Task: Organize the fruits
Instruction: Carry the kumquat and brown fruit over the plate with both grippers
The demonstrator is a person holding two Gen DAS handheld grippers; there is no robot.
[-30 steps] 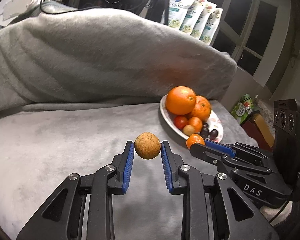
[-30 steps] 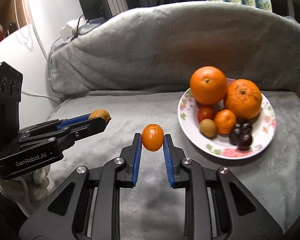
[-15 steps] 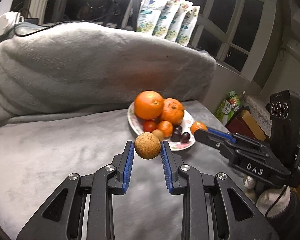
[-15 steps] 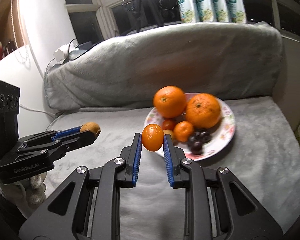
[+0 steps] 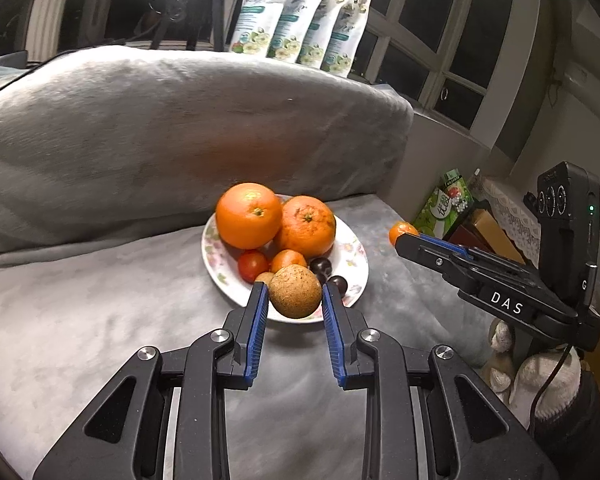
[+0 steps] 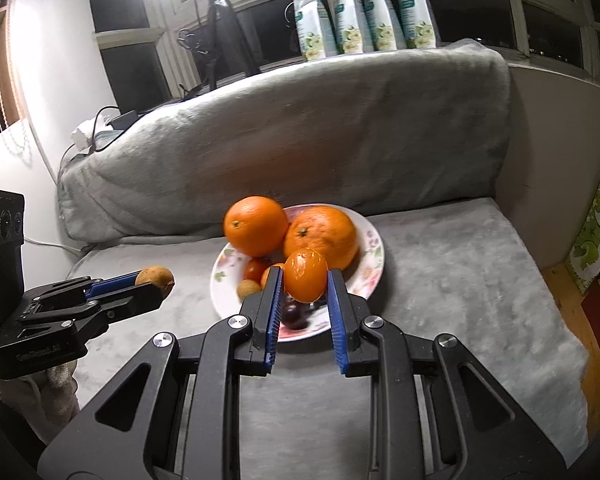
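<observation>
My left gripper point(image 5: 295, 300) is shut on a round brown fruit point(image 5: 295, 291), held above the near rim of a flowered white plate point(image 5: 356, 256). My right gripper point(image 6: 303, 286) is shut on a small orange fruit point(image 6: 305, 275), held over the near part of the same plate point(image 6: 374, 252). The plate holds two large oranges point(image 5: 248, 216) point(image 5: 306, 226), a small tomato point(image 5: 253, 265), a small orange fruit and dark grapes point(image 5: 321, 266). The right gripper with its orange fruit point(image 5: 401, 232) shows in the left wrist view. The left gripper with the brown fruit point(image 6: 155, 277) shows in the right wrist view.
The plate sits on a grey blanket-covered seat point(image 5: 80, 312) with a tall padded back point(image 5: 160, 128). Several pouches point(image 5: 296, 20) stand on the window sill behind. Boxes and a green carton point(image 6: 596, 236) stand to the right of the seat.
Both grippers have moved toward the plate with their fruits still held. Each now sits right at the plate's near side, and both views are lifted and turned toward it.
</observation>
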